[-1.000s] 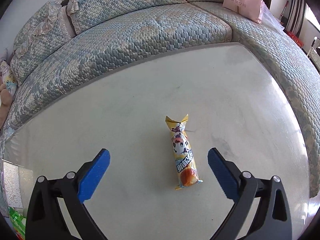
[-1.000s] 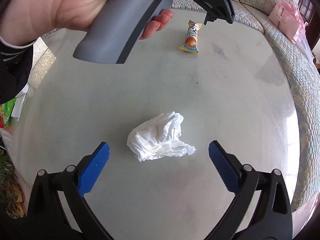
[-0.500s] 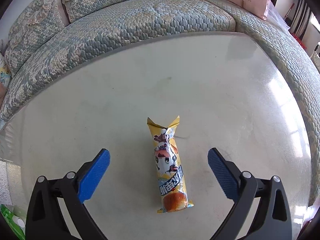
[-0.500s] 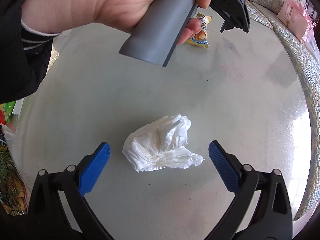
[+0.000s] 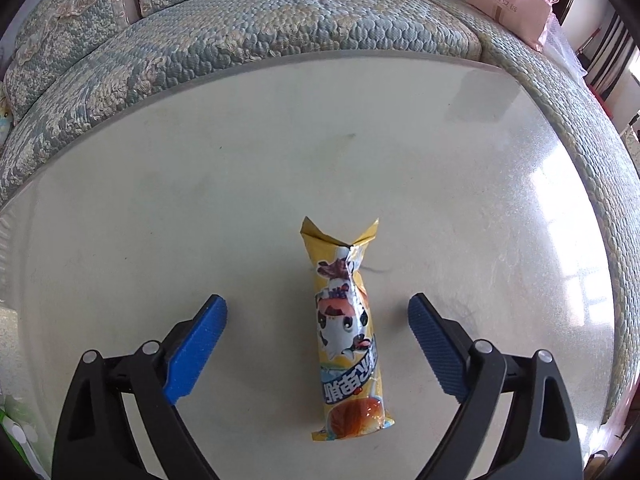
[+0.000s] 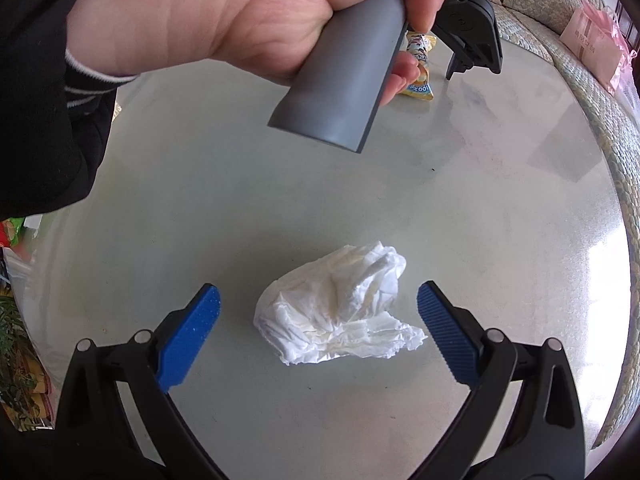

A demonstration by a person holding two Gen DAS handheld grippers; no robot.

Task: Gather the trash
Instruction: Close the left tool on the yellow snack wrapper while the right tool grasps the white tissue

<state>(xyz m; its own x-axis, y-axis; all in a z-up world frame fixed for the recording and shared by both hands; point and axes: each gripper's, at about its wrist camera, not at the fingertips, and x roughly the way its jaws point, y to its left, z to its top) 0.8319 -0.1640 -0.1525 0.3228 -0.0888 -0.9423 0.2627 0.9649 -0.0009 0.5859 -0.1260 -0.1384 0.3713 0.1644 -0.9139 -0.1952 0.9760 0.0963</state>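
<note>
Near the tabletop (image 5: 240, 168) centre, left claw (image 5: 318, 322) is spread wide, straddling the snack wrapper (image 5: 348, 344); right claw (image 6: 318, 314) is likewise spread around the crumpled tissue (image 6: 336, 320). Pre-grasp step, nothing pinched yet. Next, I'd judge: lower both, close on each.

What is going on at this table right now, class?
A person is clearing trash off a pale table with a handheld tool in each hand. The left tool is open, its fingers either side of a yellow snack wrapper lying flat. The right tool is open around a crumpled white tissue. Neither piece is gripped yet. The left hand shows in the right view, holding its grey handle.
</note>
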